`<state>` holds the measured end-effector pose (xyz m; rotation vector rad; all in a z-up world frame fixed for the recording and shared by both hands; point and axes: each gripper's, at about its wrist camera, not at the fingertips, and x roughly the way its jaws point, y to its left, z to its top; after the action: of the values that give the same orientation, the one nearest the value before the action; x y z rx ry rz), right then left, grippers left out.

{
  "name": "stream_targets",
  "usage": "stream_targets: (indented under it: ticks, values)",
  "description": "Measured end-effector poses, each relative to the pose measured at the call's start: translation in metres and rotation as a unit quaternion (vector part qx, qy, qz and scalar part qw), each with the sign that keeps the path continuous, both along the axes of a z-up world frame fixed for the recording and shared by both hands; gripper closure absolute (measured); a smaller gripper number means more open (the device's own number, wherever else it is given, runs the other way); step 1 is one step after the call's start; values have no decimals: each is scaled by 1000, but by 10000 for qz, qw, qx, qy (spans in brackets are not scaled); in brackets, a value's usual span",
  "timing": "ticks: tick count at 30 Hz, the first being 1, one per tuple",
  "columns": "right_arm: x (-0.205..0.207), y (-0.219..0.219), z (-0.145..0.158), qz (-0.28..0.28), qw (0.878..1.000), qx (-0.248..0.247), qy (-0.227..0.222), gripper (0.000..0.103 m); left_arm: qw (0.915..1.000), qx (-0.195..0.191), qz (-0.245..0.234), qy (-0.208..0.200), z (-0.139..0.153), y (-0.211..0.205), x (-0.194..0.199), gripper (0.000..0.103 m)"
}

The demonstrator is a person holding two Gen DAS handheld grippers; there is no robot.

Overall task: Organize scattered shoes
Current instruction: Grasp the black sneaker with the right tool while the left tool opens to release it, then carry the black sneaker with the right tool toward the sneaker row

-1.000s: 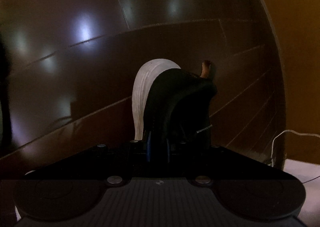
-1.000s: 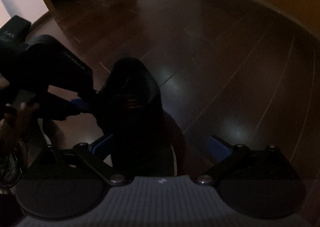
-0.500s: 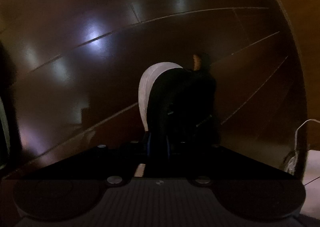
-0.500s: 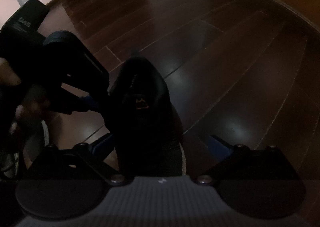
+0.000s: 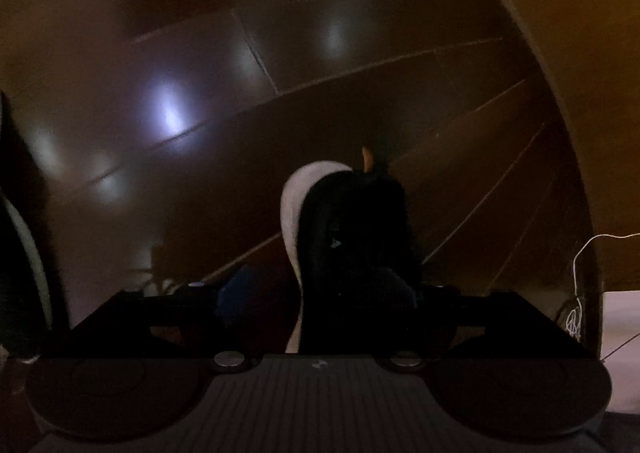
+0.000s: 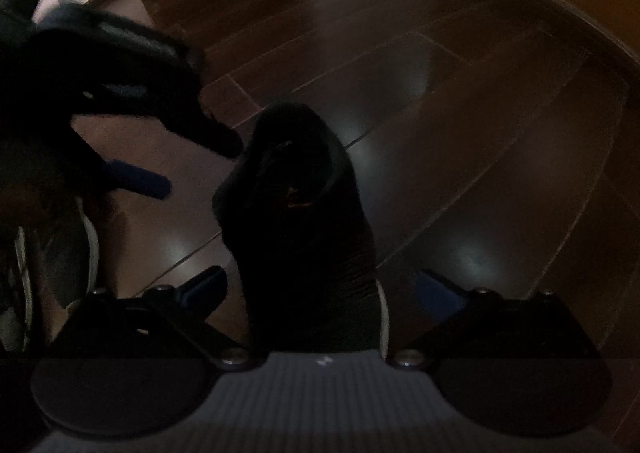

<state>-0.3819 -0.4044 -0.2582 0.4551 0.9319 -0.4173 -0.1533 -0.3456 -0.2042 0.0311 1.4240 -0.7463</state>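
A black shoe with a white sole [image 5: 352,245] sits on the dark wooden floor between the fingers of my left gripper [image 5: 336,289], which is open. Its left blue pad [image 5: 236,289] stands clear of the sole, and the shoe hides the right finger. In the right wrist view the same black shoe [image 6: 296,205] points away from me, between the spread fingers of my open right gripper [image 6: 320,285], with a gap on both sides. The left gripper [image 6: 192,169] shows at the upper left, open, with one fingertip close to the shoe's toe.
A second shoe with a pale sole [image 6: 76,249] lies at the left, under the left gripper. A white cable [image 5: 576,285] hangs at the right by a pale surface. An orange-brown wall [image 5: 580,53] borders the floor on the right. The scene is very dim.
The left gripper, shut on the black shoe before, has opened and let it go. In the right wrist view it has drawn back a little from the shoe. The right gripper stays open.
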Motion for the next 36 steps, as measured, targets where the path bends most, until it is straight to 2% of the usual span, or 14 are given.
stream_targets:
  ticks: [4, 7, 11, 15, 19, 25, 31, 34, 36]
  values:
    - [0, 4, 3, 103, 9999, -108, 42, 0, 9989, 165, 23, -440, 13, 16, 10, 20]
    - [2, 7, 8, 153, 9997, -183, 60, 0, 9966, 284, 227, -739, 33, 43, 21, 19]
    - [4, 7, 16, 166, 9994, -294, 81, 0, 9932, 263, 667, -913, 61, 86, 31, 18]
    - [6, 12, 18, 229, 9988, -407, 130, 0, 9852, 178, 1227, -1186, 101, 137, 37, 17]
    - [10, 11, 14, 313, 9981, -486, 224, 0, 9795, 176, 1434, -1402, 120, 168, 44, 15]
    - [14, 9, -21, 277, 9978, -280, 525, 0, 9751, 452, 1504, -1566, 115, 188, 65, 15]
    - [13, 0, -35, 249, 9975, -156, 640, 0, 9721, 714, 1584, -1578, 94, 187, 80, 15]
    - [9, -8, -39, 185, 9976, -83, 666, 0, 9702, 862, 1453, -1734, 82, 181, 78, 15]
    - [8, -12, -41, 136, 9976, -57, 675, 0, 9675, 1068, 1185, -1960, 73, 175, 72, 15]
